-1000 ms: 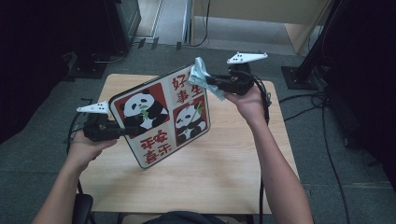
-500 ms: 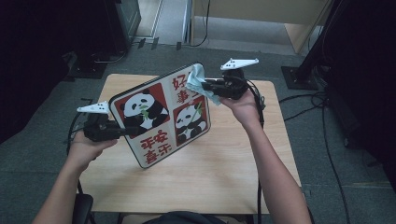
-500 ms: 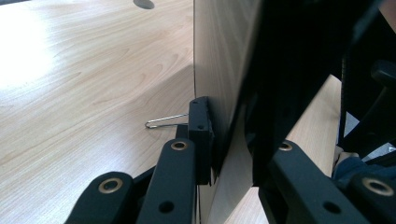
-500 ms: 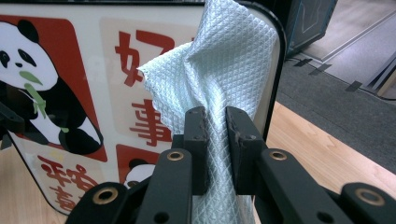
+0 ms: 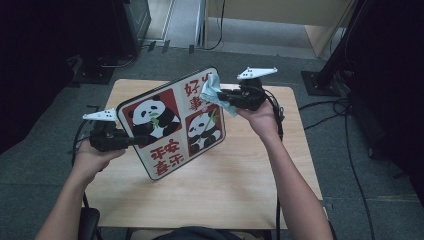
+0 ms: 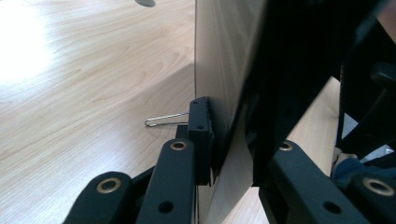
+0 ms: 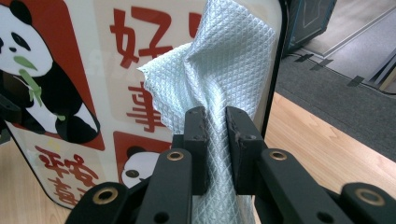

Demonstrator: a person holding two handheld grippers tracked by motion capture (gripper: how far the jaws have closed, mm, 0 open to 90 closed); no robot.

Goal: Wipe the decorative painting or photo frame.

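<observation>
Two grippers are at work over the wooden table (image 5: 240,190), each in one of the person's hands. Nearest the person, the left gripper (image 5: 131,142) is clamped on the left edge of the panda board (image 5: 172,122) and holds it up off the table, tilted, with the printed face toward the high camera. In the left gripper view its black jaws stand close together with the board's edge (image 6: 224,93) pinched between the pads, the board's plain back on one side, its dark side on the other, and the tabletop (image 6: 93,84) lying beyond. The board shows two pandas on red squares and red characters on white squares, inside a dark rim. Farther off, at the board's upper right corner, the right gripper (image 5: 220,95) has its jaws closed tight on a pale blue cloth (image 5: 216,93). In the right gripper view the cloth (image 7: 229,65) rises from between the two pads, bunched where it is gripped and fanning out above, and it lies against the board's face (image 7: 93,70) over the red characters near the rim. Beyond the table lies grey carpet floor (image 5: 280,55) with black cables (image 5: 350,150) trailing at the right.
</observation>
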